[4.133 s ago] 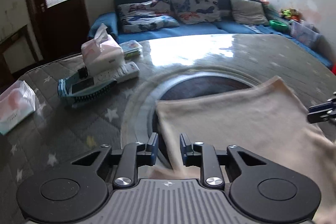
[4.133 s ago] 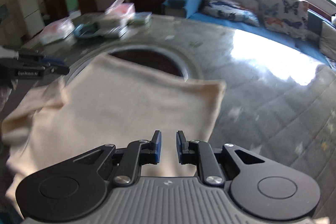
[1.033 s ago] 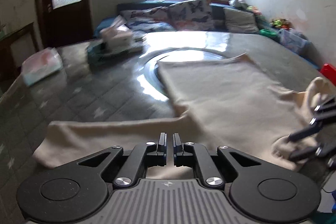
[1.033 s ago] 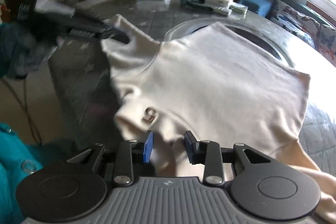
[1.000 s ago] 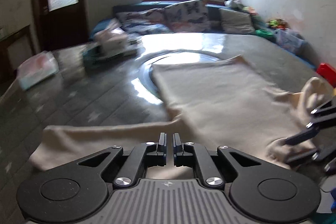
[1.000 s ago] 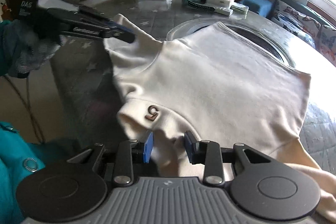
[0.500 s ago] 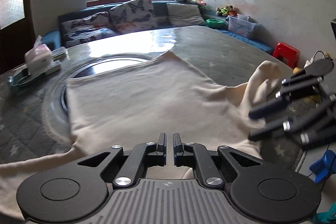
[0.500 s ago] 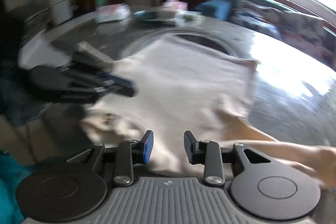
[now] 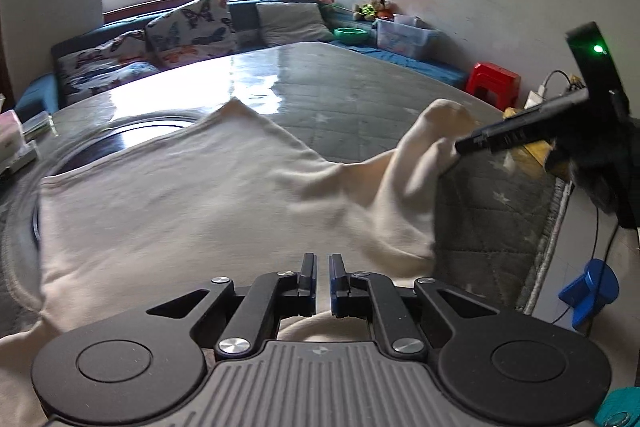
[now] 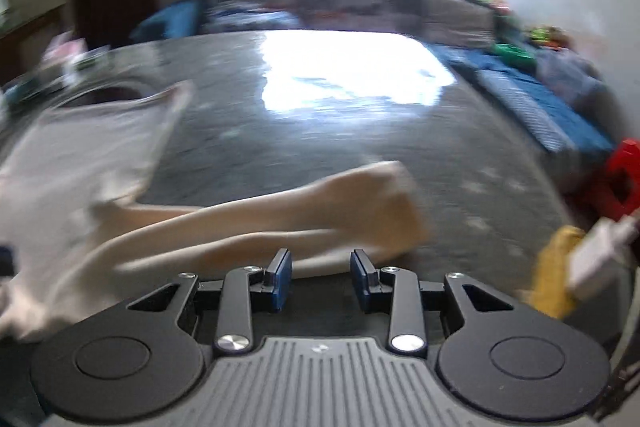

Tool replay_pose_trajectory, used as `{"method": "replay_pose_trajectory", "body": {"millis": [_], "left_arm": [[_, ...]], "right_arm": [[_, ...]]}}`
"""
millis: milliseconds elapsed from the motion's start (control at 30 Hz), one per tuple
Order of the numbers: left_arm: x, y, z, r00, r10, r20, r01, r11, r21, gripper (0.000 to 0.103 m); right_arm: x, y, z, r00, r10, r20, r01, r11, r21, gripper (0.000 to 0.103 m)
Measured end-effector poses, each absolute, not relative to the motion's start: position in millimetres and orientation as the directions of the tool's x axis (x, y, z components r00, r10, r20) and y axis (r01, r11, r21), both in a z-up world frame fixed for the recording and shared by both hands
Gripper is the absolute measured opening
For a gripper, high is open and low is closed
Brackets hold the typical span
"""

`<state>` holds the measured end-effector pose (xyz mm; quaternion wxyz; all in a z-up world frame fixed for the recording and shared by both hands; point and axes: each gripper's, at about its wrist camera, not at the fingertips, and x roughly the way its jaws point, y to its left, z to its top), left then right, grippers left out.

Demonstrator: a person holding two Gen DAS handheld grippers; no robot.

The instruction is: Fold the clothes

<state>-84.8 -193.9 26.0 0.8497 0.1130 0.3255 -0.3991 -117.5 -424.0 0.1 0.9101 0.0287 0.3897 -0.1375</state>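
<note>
Left wrist view shows the big round worktop [image 9: 360, 83] with its grey starry cover, and a cream long-sleeved top [image 9: 192, 203] spread flat across it. It looks soft, light and floppy, so it will sag and bunch wherever nothing holds it. Good spots to grab are the cuffs, shoulders and hem corners. One sleeve [image 9: 424, 147] is lifted at the right. The left hand-held gripper [image 9: 322, 277] is clenched tight just over the near edge; whether cloth is pinched I cannot tell. The right hand-held gripper [image 10: 320, 281] has its jaws apart, holding nothing, above the sleeve.
</note>
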Motion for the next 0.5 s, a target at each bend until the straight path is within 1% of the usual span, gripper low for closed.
{"method": "replay_pose_trajectory", "body": {"millis": [167, 267, 400, 500], "left_arm": [[-90.2, -199.6, 21.9, 0.449, -0.615, -0.648, 0.769, 0.636, -0.071, 0.009], [-93.2, -202.0, 20.5, 0.446, -0.613, -0.653, 0.775, 0.629, -0.061, 0.009], [-94.1, -202.2, 20.1, 0.443, -0.612, -0.655, 0.778, 0.626, -0.059, 0.009], [-92.7, -203.0, 19.3, 0.442, -0.609, -0.658, 0.774, 0.63, -0.063, 0.009]], "right_arm": [[-119.8, -458.2, -6.7, 0.651, -0.272, -0.708, 0.392, 0.92, 0.007, 0.033], [-117.3, -462.5, -8.1, 0.657, -0.306, -0.689, 0.428, 0.904, 0.006, 0.033], [-111.7, -461.9, -4.2, 0.671, -0.344, -0.656, 0.431, 0.902, -0.031, 0.033], [-104.3, -463.9, -1.8, 0.681, -0.319, -0.659, 0.401, 0.916, -0.029, 0.032]]}}
